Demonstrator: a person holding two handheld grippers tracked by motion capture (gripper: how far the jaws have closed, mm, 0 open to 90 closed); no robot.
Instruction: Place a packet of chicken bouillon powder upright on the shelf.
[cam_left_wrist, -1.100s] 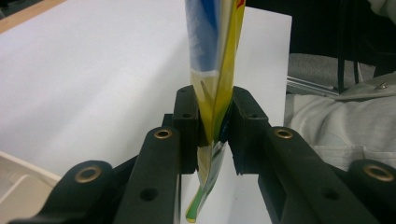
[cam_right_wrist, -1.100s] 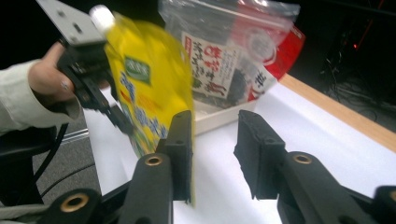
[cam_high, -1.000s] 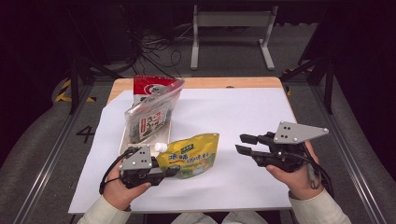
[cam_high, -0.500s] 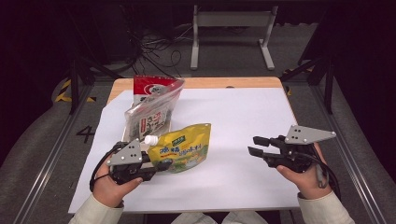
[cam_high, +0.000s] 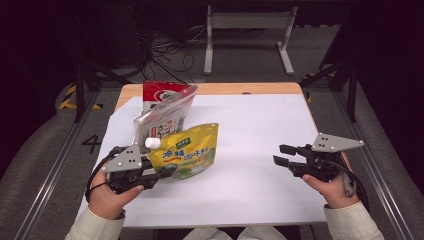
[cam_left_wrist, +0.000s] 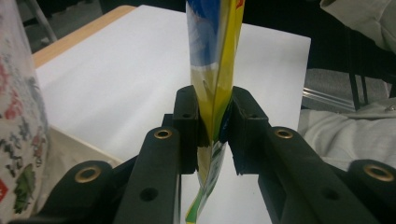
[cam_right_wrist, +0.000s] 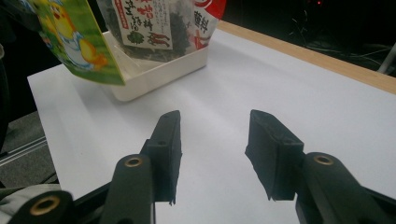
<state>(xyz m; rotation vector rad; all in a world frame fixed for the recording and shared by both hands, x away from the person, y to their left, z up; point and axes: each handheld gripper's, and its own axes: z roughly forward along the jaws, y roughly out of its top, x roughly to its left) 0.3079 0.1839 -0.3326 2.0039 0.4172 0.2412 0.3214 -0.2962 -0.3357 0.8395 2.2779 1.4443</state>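
Note:
A yellow spouted pouch with a white cap hangs tilted just above the white table, at the front left. My left gripper is shut on its lower edge; in the left gripper view both pads press the pouch's seam, which stands upright between the jaws of the left gripper. My right gripper hovers low at the front right. Its jaws have just been opening and nothing is between them, as the right gripper view shows around the right gripper. From there the pouch hangs at the far left.
A white tray behind the pouch holds a clear packet of dark dried food and a red packet, both leaning upright. The table's wooden far edge runs across the back. A metal stand and cables lie on the floor beyond.
My left gripper has lifted the yellow pouch off the table and drawn it slightly left. My right gripper has moved right and lower, and its jaws stand wider apart.

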